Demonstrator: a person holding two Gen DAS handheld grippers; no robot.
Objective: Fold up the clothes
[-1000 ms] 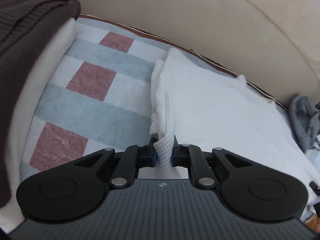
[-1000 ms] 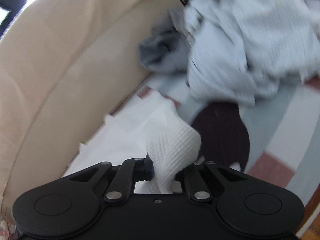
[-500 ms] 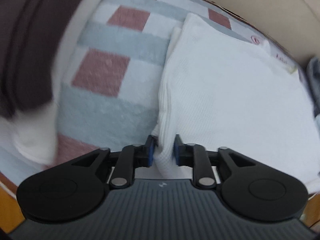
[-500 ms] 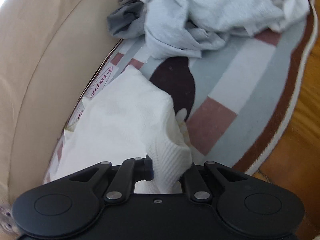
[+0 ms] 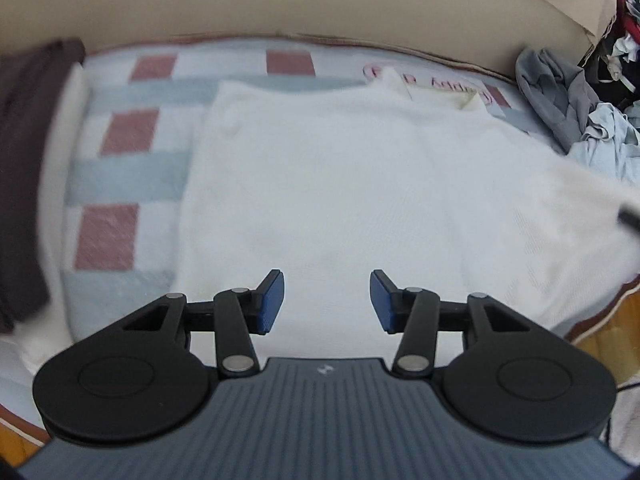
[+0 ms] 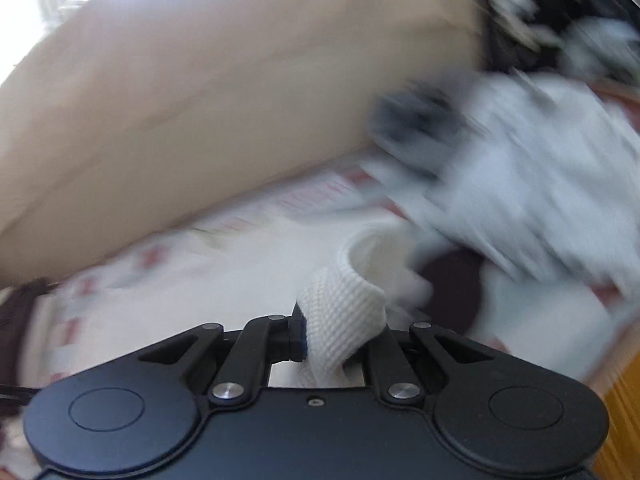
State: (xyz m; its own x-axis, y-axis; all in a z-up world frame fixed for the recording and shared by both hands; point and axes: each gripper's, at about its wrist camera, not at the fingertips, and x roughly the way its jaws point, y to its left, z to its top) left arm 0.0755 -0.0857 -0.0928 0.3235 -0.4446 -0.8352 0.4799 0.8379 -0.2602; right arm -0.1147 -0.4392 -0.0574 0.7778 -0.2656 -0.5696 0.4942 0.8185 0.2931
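While our left gripper hovered spread and empty, our right gripper pinched the white garment spread mid-rug (unfolded pile far right); next, a fold, we judged.

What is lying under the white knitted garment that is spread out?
The white knitted garment lies on a checked blanket of pink, grey-blue and white blocks, visible along its left and far edges. Pink lettering shows at the far edge; the rest is covered.
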